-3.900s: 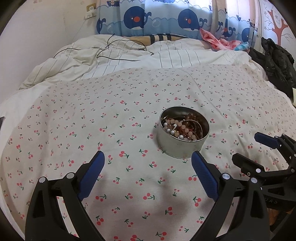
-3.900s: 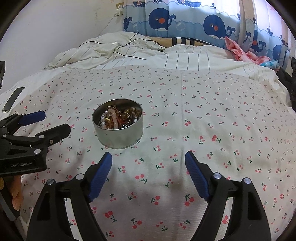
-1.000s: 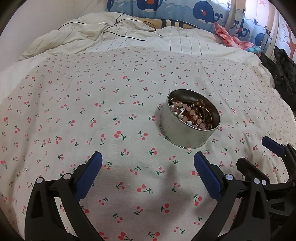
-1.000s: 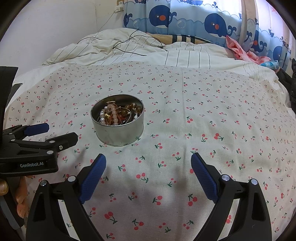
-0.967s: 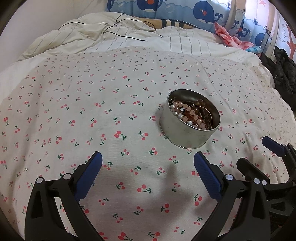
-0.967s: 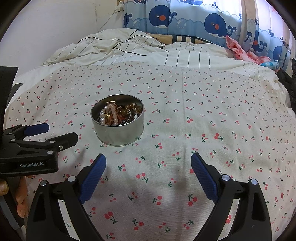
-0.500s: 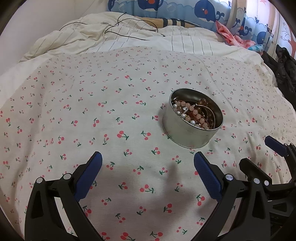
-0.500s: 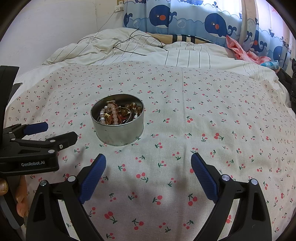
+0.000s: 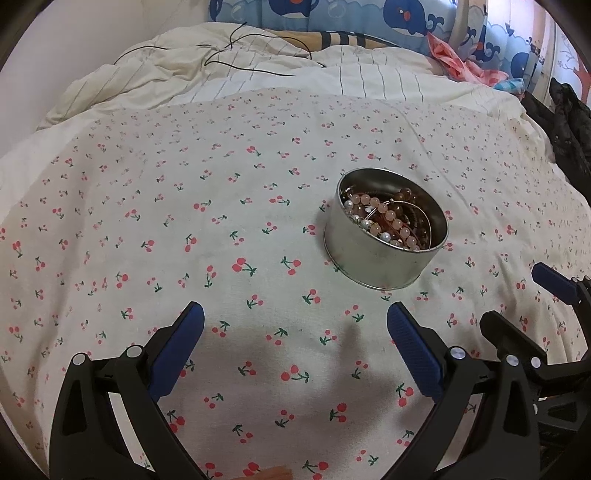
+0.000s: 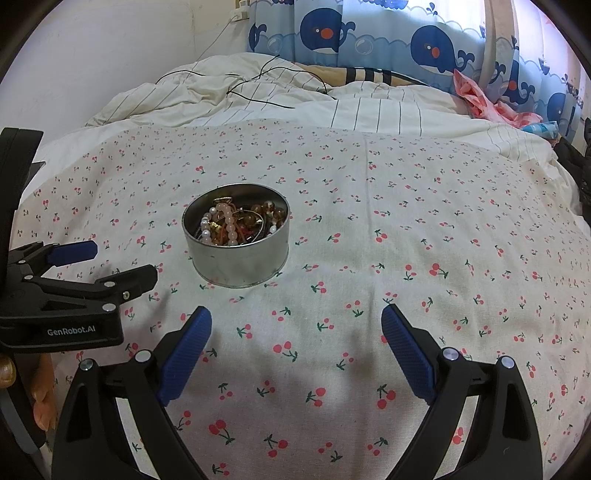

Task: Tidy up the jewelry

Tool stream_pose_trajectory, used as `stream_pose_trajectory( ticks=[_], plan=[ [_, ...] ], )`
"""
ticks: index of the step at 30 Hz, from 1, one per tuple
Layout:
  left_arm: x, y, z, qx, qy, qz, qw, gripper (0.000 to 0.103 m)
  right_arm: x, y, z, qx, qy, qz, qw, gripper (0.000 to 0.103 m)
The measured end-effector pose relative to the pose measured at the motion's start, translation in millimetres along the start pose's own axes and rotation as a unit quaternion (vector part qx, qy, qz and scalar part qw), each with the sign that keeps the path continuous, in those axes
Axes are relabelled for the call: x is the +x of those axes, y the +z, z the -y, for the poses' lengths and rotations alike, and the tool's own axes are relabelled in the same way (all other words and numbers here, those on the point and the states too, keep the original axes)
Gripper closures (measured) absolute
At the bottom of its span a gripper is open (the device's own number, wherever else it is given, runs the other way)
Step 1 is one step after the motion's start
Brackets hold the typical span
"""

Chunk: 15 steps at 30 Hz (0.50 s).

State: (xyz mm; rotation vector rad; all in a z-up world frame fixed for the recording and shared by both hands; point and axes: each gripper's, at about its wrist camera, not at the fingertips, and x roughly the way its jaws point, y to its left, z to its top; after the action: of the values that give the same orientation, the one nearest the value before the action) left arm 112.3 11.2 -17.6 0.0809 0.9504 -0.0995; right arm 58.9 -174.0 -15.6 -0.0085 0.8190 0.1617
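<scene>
Left wrist view: the left gripper, black with blue ribbed pads, fills the near edge with its two fingers spread wide and nothing between them; the round silver metal tin stands ahead and to the right on the cream bedsheet printed with red cherries.
Right wrist view: the right gripper has its fingers spread just as wide, also empty; here the tin lies ahead and to the left.
Tin contents: a tangle of bead jewelry with pale pink and white pearl-like beads, amber-brown beads and a thin metal hoop; the left view shows the pink strand lying along the tin's left inner side.
Only in the right view: the left gripper seen from the side at far left, near the tin but not touching it, with white "GenRobot.AI" lettering on its body, and fingers of the person's left hand below it.
Only in the left view: the tips of the right gripper at the right edge, near and to the right of the tin, apart from it; a dark heap of black clothing at far right.
Far side, both views: a rumpled striped cream duvet with a thin black cable on it, a pink cloth at right, and a blue whale-print curtain behind.
</scene>
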Motion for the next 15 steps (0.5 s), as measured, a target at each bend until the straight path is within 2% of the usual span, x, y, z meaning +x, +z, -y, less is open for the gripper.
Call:
stream_pose_trajectory(
  ticks=[15],
  plan=[
    [0.1, 0.1, -0.3, -0.002, 0.012, 0.000, 0.9999, 0.008, 1.0, -0.3, -0.4, -0.001, 0.000, -0.002, 1.000, 0.014]
  ],
)
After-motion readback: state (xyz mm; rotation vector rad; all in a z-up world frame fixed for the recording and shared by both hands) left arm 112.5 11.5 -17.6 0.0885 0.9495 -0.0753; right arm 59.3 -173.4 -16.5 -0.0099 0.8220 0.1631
